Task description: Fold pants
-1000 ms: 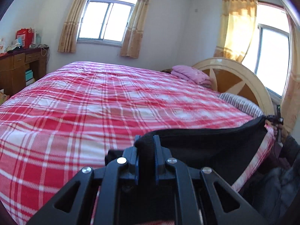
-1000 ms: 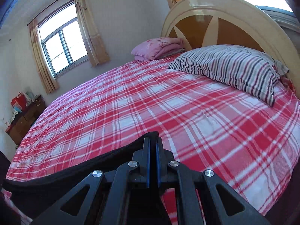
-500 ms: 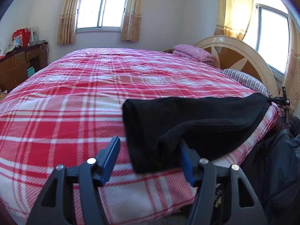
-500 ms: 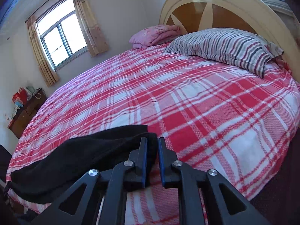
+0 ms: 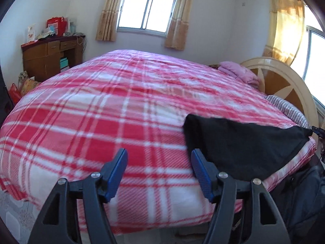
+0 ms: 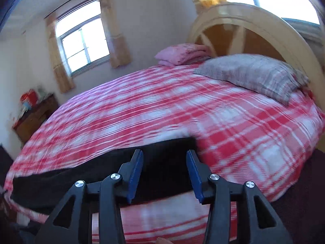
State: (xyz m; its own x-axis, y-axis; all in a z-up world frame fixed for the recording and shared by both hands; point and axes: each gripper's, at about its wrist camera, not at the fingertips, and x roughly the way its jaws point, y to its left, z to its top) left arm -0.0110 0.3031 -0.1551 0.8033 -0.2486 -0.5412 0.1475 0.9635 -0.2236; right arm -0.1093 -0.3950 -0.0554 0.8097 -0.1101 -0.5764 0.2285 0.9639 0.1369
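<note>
The black pants (image 5: 243,144) lie in a long strip along the near edge of the red plaid bed (image 5: 121,105). My left gripper (image 5: 159,154) is open and empty, just left of the pants' end. In the right wrist view the pants (image 6: 101,174) stretch from lower left to centre. My right gripper (image 6: 164,156) is open above their right end, holding nothing.
A striped pillow (image 6: 256,75) and a folded pink blanket (image 6: 182,53) sit by the cream headboard (image 6: 264,26). A wooden desk (image 5: 50,59) with clutter stands at the far left wall. Dark clothing (image 5: 300,199) shows at the bed's right edge.
Both grippers were shut on the pants a second ago. The left opened first, then the right, and both pulled back. The pants now rest on the bed.
</note>
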